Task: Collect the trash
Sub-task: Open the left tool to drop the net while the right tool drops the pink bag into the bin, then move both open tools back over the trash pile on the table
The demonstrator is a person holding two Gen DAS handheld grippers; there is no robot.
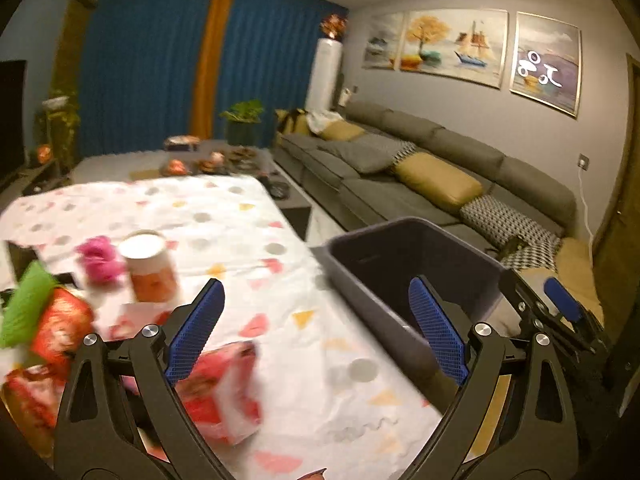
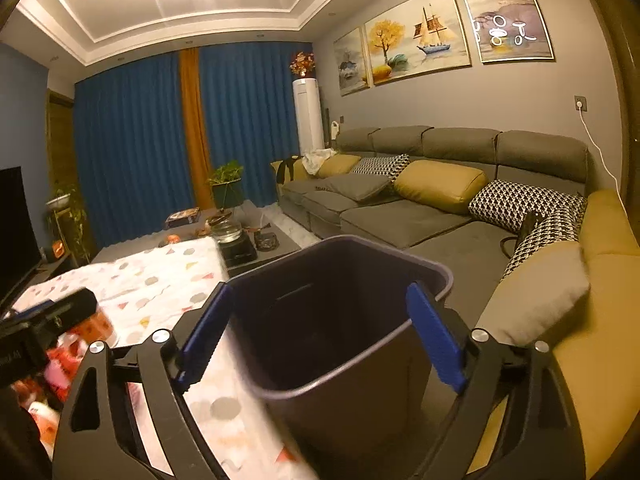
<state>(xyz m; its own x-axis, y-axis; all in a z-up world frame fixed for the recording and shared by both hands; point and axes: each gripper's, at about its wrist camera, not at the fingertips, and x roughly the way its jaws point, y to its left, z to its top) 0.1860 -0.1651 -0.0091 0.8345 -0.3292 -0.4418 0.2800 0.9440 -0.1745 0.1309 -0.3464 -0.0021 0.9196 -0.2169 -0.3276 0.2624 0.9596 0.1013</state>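
A dark grey trash bin (image 1: 404, 264) stands at the right edge of the table with the patterned cloth (image 1: 224, 232); it also shows in the right wrist view (image 2: 340, 312). Trash lies on the cloth at the left: a red and white wrapper (image 1: 224, 392), a red packet (image 1: 60, 328), a green piece (image 1: 24, 304), a pink crumpled piece (image 1: 100, 260) and an orange cup with a white lid (image 1: 150, 266). My left gripper (image 1: 316, 332) is open and empty above the cloth. My right gripper (image 2: 320, 340) is open, its jaws on either side of the bin's near rim; it also shows in the left wrist view (image 1: 560, 304).
A long grey sofa (image 2: 400, 216) with yellow and patterned cushions runs along the right. A low coffee table (image 2: 240, 240) with dishes stands beyond the cloth-covered table. Blue curtains (image 2: 136, 140) hang at the back. A television (image 2: 12, 220) is at the left.
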